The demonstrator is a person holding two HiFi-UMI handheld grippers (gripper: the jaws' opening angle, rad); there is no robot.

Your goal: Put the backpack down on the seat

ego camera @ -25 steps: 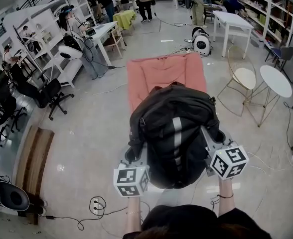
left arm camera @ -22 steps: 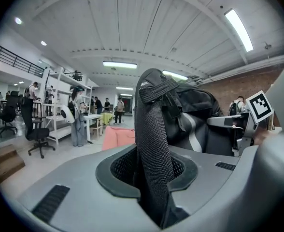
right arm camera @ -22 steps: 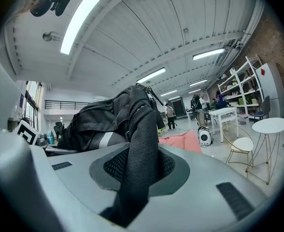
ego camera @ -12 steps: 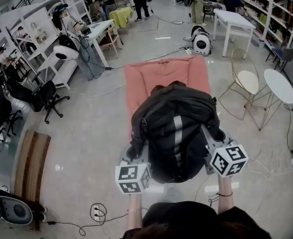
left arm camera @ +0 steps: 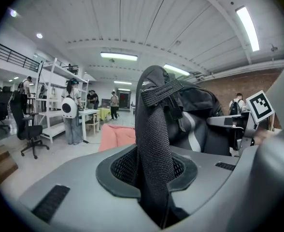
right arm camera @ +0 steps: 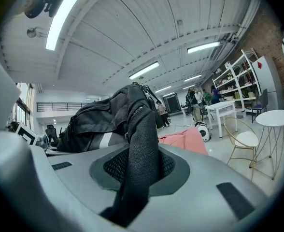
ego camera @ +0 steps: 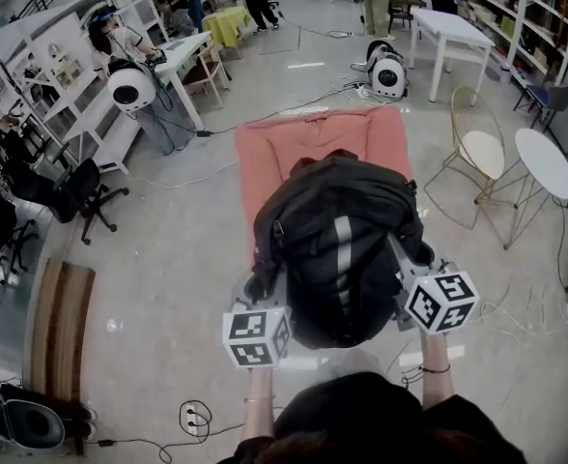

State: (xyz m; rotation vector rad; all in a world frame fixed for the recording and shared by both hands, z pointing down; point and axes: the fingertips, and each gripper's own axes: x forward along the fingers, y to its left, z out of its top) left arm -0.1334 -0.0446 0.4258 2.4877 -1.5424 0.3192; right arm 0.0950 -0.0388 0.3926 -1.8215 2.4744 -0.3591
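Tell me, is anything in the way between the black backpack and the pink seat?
Nothing visible is. The backpack hangs by its straps from the left gripper and right gripper, at the pink seat's near end. The part of the seat that shows is bare.

No writing, brand, number or sign is showing clearly enough to be read anywhere. The near-left marker cube (ego camera: 256,336) and the near-right marker cube (ego camera: 441,302) are showing only black-and-white square patterns, not letters or digits.
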